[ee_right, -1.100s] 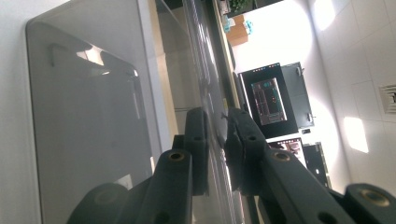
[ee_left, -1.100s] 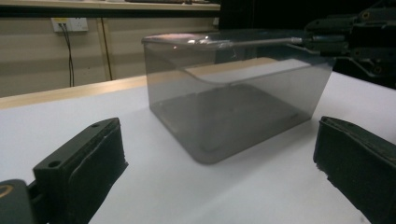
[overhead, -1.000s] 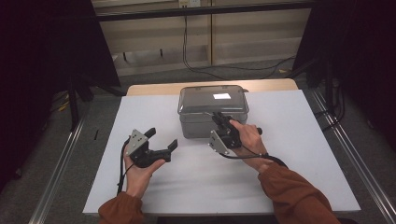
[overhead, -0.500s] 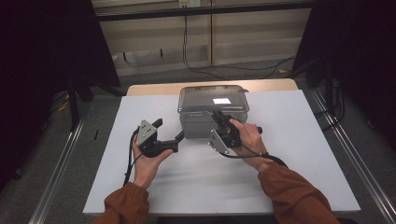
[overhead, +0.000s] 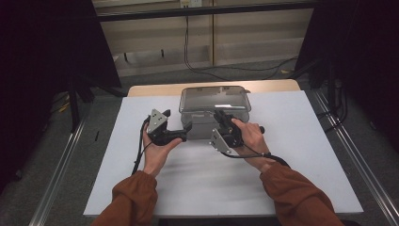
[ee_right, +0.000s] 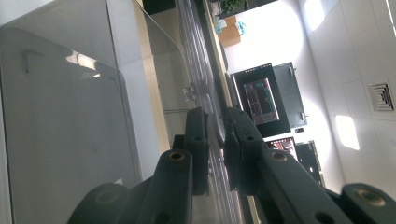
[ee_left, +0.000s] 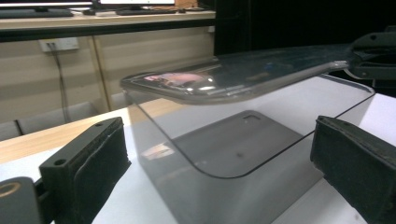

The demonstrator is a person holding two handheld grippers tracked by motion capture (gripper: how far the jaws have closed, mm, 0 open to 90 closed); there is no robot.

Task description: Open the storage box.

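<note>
A clear plastic box (overhead: 214, 101) with a clear lid stands at the back middle of the white table top (overhead: 306, 141). My right gripper (overhead: 221, 117) is at the box's front right, shut on the rim of the lid (ee_right: 212, 100), with the jaws pinched together on the thin edge in the right gripper view (ee_right: 215, 121). My left gripper (overhead: 186, 129) is open beside the box's front left corner. In the left gripper view its pads (ee_left: 88, 158) stand wide apart with the box corner (ee_left: 243, 154) between them, untouched. Farther off there, the right gripper (ee_left: 373, 51) holds the lid rim.
A wooden table edge (overhead: 155, 89) shows behind the white top. Metal rails (overhead: 61, 165) run along both sides at floor level. Cables (overhead: 197, 52) hang by the far wall. Dark curtains flank the table.
My left gripper has moved right and forward, up to the box's front left corner. The right gripper has stayed in place on the lid rim.
</note>
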